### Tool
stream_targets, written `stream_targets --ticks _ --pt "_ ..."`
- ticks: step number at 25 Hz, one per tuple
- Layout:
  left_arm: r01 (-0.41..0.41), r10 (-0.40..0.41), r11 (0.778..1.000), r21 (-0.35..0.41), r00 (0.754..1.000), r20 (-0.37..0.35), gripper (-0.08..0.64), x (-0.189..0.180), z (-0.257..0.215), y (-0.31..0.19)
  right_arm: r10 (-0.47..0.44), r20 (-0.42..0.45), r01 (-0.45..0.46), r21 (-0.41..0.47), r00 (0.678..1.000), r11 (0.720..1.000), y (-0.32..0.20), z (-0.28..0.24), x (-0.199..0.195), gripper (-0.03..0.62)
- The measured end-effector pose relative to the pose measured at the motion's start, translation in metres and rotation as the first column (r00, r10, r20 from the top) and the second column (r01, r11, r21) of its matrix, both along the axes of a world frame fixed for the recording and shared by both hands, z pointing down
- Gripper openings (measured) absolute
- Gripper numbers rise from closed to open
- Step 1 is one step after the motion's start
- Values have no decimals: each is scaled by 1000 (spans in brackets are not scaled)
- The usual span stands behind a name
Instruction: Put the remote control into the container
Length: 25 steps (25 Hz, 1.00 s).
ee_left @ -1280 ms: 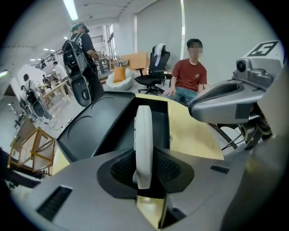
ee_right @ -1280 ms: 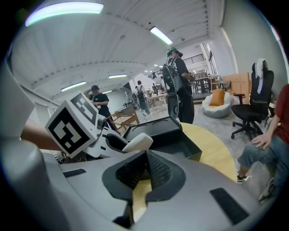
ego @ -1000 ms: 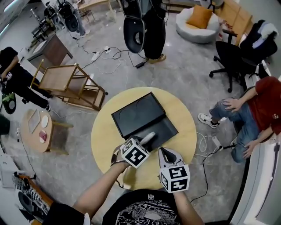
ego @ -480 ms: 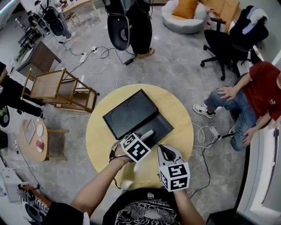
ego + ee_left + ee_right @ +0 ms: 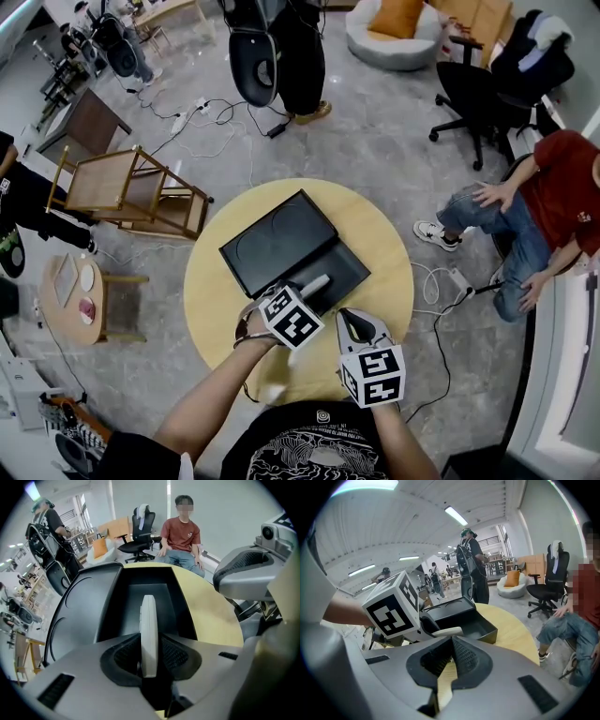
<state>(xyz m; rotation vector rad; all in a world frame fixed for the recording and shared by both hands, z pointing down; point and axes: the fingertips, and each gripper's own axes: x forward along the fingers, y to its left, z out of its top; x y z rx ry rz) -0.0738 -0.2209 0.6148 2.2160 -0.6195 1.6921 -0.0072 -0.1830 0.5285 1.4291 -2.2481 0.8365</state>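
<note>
Clamps remote control (image 5: 149, 616) edge-on in left tool (image 5: 150, 644), lower centre of head view, right tool (image 5: 452, 641) closed, empty; risks drop onto tabletop (image 5: 511, 630) short of container (image 5: 183, 609).

The remote control (image 5: 149, 630), slim and pale grey, stands on its edge, its near end clamped in the left gripper (image 5: 150, 656). Its far end pokes out over the container (image 5: 108, 606), a black box with its lid lying flat open beside it.
</note>
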Motion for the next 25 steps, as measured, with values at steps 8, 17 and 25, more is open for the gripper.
stream_targets --ticks 8,17,25 --pt "0 0 1000 31 1000 4 112 -4 4 1 -3 0 3 -2 1000 1000 1 2 1 21" --pt "13 -12 998 59 1000 -23 148 -2 -3 2 -9 1 9 2 1000 1000 5 1 1 21" --pt "46 -40 995 93 998 -57 172 -2 -11 -2 -28 -3 28 11 1000 1000 5 -3 -3 21"
